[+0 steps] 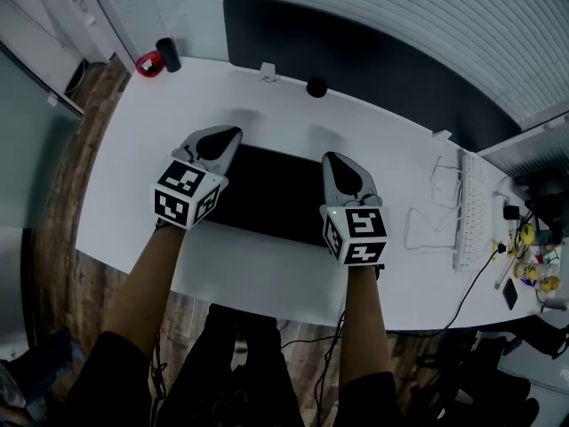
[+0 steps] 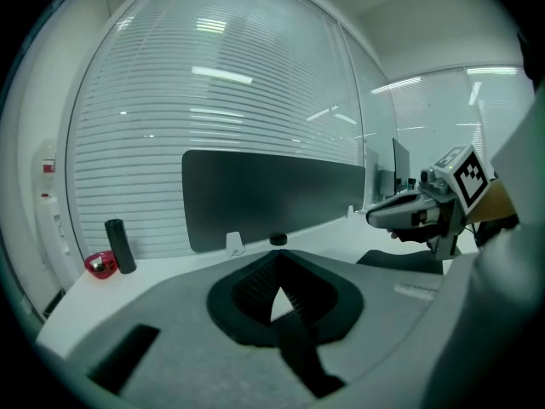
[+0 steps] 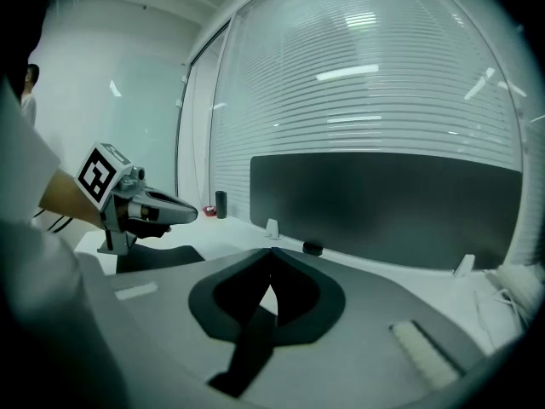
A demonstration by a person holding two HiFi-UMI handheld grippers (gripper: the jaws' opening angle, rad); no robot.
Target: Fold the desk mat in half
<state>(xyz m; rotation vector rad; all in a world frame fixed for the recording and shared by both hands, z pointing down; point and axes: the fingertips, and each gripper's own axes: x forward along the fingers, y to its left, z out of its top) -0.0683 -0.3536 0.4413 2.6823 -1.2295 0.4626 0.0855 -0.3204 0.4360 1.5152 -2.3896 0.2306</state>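
At centre left, the left gripper [image 1: 227,137] has its jaws pressed together on a dark strip, seemingly the near edge of the black rectangular desk mat [image 1: 271,194], which lies mid-frame on the white desk [image 1: 133,149]. At centre right, the right gripper [image 1: 332,158] pinches likewise. Matched grips at both ends would probably carry that edge over evenly.

floor [image 1: 53,274]: wood | desk [image 1: 133,132]: white | partition panel [image 1: 356,52]: dark | window blinds [image 1: 400,7]: closed
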